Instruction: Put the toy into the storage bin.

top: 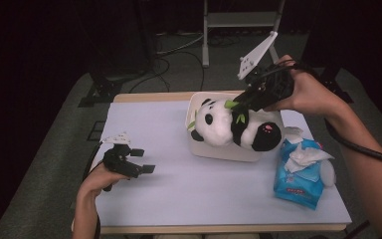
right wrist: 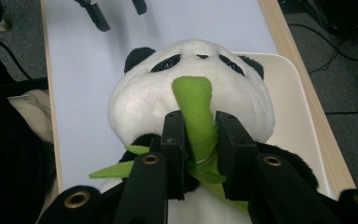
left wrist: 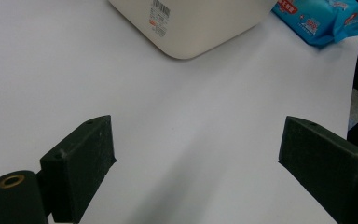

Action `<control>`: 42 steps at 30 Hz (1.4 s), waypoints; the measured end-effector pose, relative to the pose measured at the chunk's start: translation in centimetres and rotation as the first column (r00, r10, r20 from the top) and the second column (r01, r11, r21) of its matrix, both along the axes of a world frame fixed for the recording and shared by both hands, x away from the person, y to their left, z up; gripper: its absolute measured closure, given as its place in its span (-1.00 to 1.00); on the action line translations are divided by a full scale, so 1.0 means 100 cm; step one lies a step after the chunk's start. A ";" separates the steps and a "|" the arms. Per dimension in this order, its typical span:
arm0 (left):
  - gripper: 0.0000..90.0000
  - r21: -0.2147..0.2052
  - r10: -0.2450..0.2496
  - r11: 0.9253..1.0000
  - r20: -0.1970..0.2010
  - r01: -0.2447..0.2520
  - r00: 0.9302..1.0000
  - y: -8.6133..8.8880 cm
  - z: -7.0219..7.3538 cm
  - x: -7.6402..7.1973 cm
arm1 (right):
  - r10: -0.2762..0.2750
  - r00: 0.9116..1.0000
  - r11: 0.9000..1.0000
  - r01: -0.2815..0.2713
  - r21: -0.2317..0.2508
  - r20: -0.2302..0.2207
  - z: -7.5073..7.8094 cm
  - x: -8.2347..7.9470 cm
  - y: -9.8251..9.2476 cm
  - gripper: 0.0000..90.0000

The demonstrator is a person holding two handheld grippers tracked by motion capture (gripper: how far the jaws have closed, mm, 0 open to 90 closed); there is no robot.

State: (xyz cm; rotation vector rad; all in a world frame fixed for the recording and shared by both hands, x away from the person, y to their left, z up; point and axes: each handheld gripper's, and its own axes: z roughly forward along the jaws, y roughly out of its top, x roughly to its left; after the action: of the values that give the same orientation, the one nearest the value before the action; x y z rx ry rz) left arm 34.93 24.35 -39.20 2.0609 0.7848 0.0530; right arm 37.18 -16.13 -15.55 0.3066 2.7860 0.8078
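Plush panda (top: pixel 229 127) sits over the white bin (top: pixel 214 150) near the table's far edge. Right gripper (right wrist: pixel 199 140) is clamped on its green bamboo stalk (right wrist: pixel 196 112). Left gripper (top: pixel 138 160) rests near the left edge, jaws wide apart, holding nothing. Blue wipes pack (top: pixel 301 174) lies by the right edge.

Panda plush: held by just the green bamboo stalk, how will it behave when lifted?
Probably floppy: the panda plush hangs soft-bodied over the white bin. Likely light for its size. The right hand-held gripper pinches only the green stalk, so the panda may swing or sag.
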 end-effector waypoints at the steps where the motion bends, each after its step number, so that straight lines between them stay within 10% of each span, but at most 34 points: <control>1: -0.79 0.002 0.000 1.000 -0.001 0.000 1.000 0.000 0.000 0.000 | -0.005 1.000 1.000 0.005 0.002 0.003 0.001 0.004 0.000 0.63; 11: -0.79 0.003 0.005 1.000 -0.008 -0.005 1.000 0.002 -0.003 0.001 | -0.045 0.999 0.999 0.045 -0.004 -0.009 0.003 0.042 0.002 0.63; 42: -0.79 -0.010 0.022 1.000 -0.021 -0.023 1.000 0.007 -0.006 0.006 | -0.129 0.983 0.991 0.122 -0.058 -0.127 -0.061 0.121 0.016 0.63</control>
State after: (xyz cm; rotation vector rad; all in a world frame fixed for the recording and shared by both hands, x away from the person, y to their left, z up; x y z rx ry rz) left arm 35.49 25.06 -39.83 2.0457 0.8193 0.0401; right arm 49.24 -14.55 -21.62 0.5387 2.8671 0.7119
